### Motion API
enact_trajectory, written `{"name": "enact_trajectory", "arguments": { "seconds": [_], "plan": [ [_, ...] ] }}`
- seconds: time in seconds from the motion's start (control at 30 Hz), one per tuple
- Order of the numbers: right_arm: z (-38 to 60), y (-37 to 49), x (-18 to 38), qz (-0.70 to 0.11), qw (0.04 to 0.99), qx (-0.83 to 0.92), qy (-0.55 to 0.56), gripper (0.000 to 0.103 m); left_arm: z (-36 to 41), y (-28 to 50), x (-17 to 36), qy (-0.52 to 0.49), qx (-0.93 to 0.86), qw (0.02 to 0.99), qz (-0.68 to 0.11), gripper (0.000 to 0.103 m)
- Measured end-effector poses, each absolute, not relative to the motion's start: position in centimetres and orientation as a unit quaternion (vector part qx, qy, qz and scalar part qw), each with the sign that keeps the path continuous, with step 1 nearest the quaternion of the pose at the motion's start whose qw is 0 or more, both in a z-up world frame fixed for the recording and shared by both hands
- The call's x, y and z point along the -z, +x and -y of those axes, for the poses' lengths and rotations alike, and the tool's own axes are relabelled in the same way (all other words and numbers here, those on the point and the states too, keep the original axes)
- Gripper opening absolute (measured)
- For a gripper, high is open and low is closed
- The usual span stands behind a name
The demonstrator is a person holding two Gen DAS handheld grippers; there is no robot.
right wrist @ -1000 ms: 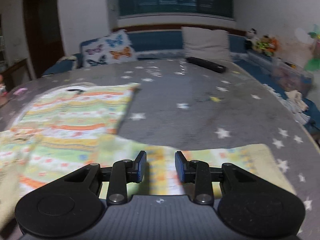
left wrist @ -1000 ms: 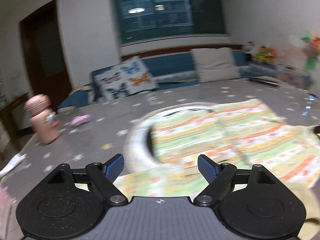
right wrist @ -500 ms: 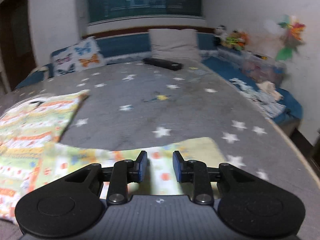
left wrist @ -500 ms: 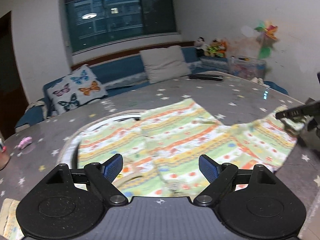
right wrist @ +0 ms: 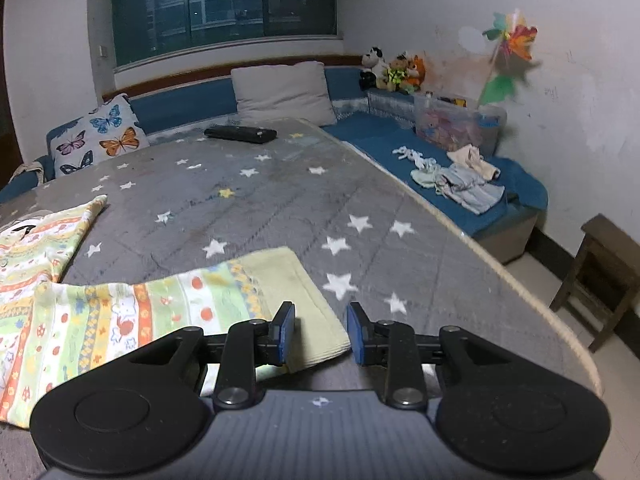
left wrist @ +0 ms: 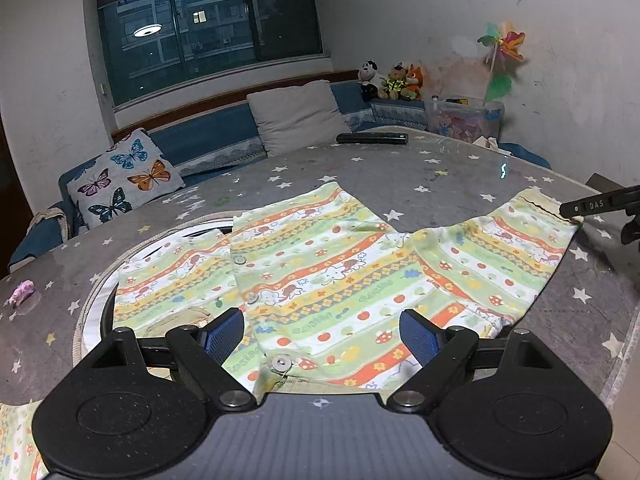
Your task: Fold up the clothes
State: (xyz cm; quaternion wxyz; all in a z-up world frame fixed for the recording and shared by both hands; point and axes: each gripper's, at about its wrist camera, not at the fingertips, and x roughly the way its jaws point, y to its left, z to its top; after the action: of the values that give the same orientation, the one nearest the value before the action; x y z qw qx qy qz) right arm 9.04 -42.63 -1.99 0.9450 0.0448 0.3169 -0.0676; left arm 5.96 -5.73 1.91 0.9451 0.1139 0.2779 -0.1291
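Left tongs (left wrist: 322,330) spread wide, low in the frame, level over the near hem of the patterned child's shirt (left wrist: 332,276), gripping nothing. Right tongs (right wrist: 320,334) parted to a moderate gap at lower centre, straddling the pale yellow cuff (right wrist: 296,300) of the shirt sleeve, pads clear of the cloth on both sides; seen from the left wrist view as a dark arm at the right edge (left wrist: 600,204), printed with white characters reading "DA5". Shirt spread flat on the grey star-print desk (right wrist: 320,200), front up, one sleeve stretched toward the right edge, three buttons showing down the placket. Green lettering repeated along the shirt's stripes, too small to read. Beyond the desk, upper centre: one black remote (right wrist: 240,134), one grey cushion (right wrist: 282,92), one butterfly cushion (right wrist: 98,138) at upper left. Upper right: three plush toys (right wrist: 392,68), one pinwheel (right wrist: 510,44), one clear storage bin (right wrist: 456,126). One small pink item (left wrist: 23,292) at far left, too blurred to name. Small heap of baby clothes (right wrist: 456,180) on the blue bench, right of centre.
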Motion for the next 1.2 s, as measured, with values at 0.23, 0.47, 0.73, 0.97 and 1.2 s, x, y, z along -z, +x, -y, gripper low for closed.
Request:
{"name": "enact_trajectory", "arguments": {
  "seconds": [0.23,0.47,0.73,0.97,1.2],
  "plan": [
    [42.4,8.7,2.2,-0.315,0.945,0.074,0.052,0.029,6.0,5.9,-2.0,0.12,0.124,0.945,-0.278,0.09],
    [42.7,8.1,2.2,-0.314,0.944,0.075,0.065,0.028,6.7,6.3,-1.5,0.127,0.125,0.941,-0.286,0.09],
    [42.9,7.6,0.4,-0.283,0.953,0.054,0.095,0.006,8.4,6.8,-1.3,0.15,0.139,0.934,-0.292,0.09],
    [42.7,7.9,-1.5,-0.26,0.96,0.041,0.095,0.006,11.1,7.2,-0.4,0.181,0.164,0.923,-0.296,0.09],
    [42.9,8.1,-1.8,-0.267,0.957,0.04,0.105,0.006,12.6,6.9,0.9,0.216,0.173,0.913,-0.299,0.09]
  ]
}}
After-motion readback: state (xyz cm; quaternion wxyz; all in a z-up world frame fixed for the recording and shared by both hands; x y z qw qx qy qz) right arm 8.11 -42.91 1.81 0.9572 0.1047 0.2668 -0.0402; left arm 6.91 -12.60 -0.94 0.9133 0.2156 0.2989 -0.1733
